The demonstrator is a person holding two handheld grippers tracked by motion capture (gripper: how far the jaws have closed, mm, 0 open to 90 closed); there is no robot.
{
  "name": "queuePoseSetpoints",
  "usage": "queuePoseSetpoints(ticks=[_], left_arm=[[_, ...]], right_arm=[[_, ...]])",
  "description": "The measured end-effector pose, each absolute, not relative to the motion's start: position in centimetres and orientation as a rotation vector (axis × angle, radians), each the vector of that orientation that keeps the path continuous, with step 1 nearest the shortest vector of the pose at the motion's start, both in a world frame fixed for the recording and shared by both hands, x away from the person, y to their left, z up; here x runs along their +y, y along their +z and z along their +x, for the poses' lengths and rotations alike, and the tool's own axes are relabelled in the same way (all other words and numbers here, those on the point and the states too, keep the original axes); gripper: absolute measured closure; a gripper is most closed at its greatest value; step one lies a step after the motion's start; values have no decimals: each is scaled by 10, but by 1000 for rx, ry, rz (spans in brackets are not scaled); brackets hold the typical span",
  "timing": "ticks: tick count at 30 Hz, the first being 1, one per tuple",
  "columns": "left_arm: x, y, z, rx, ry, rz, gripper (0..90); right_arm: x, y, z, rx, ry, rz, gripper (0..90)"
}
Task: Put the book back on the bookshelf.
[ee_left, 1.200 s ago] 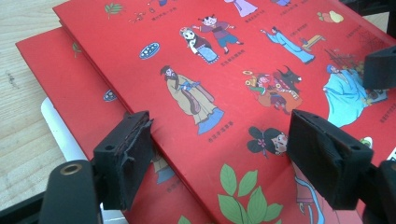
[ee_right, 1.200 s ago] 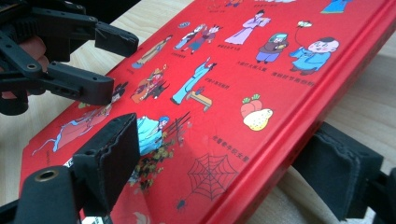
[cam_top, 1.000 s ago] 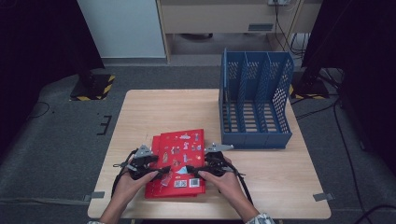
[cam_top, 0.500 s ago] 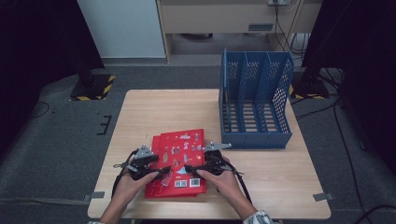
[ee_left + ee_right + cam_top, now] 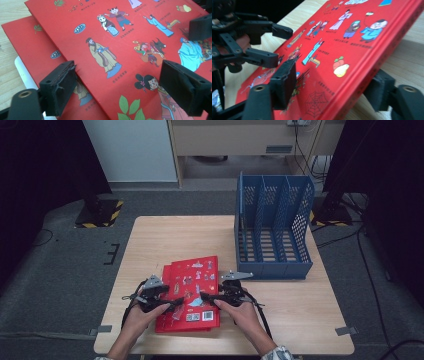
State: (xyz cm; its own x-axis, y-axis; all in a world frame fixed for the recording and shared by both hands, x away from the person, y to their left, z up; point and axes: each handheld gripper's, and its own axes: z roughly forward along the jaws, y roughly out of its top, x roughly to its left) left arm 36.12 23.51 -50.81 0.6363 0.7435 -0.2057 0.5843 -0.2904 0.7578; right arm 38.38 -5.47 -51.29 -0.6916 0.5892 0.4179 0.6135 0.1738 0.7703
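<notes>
Two red picture books lie stacked near the table's front edge. The top book point(image 5: 195, 275) point(image 5: 130, 37) sits askew on the lower one point(image 5: 162, 322) point(image 5: 27, 42). My left gripper point(image 5: 177, 304) point(image 5: 120, 85) hovers over the top cover from the left; its jaws have just been opening and stand wide, clamping nothing. My right gripper point(image 5: 202, 296) point(image 5: 332, 82) has just been closing on the top book's point(image 5: 352, 50) right edge, one pad on the cover, the other under the edge. The left gripper point(image 5: 279, 45) faces it across the cover.
A blue slotted file rack point(image 5: 272, 235) stands at the table's back right, its compartments holding nothing. Bare wooden tabletop point(image 5: 165, 235) stretches behind the books. A white sheet point(image 5: 22, 72) peeks out from under the lower book.
Both hands and the books keep their places; any jaw movement is too small to make out in the high view.
</notes>
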Motion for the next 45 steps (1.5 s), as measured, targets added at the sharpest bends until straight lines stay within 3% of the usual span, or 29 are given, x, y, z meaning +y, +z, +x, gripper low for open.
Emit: queuePoseSetpoints(ticks=[6,17,32,45], left_arm=[[238,-508,363,1056,224,1957,62],[240,-510,365,1065,175,1929,88],[233,-514,366,1065,199,1967,47],[230,-515,367,1028,243,2009,35]], right_arm=[[-56,-505,382,-2383,-1675,-1177,410],[-57,-501,386,-2355,-1642,-1180,429],[-47,-514,392,-2429,-1431,-1133,208],[-49,-526,394,-2411,-1384,-1171,165]])
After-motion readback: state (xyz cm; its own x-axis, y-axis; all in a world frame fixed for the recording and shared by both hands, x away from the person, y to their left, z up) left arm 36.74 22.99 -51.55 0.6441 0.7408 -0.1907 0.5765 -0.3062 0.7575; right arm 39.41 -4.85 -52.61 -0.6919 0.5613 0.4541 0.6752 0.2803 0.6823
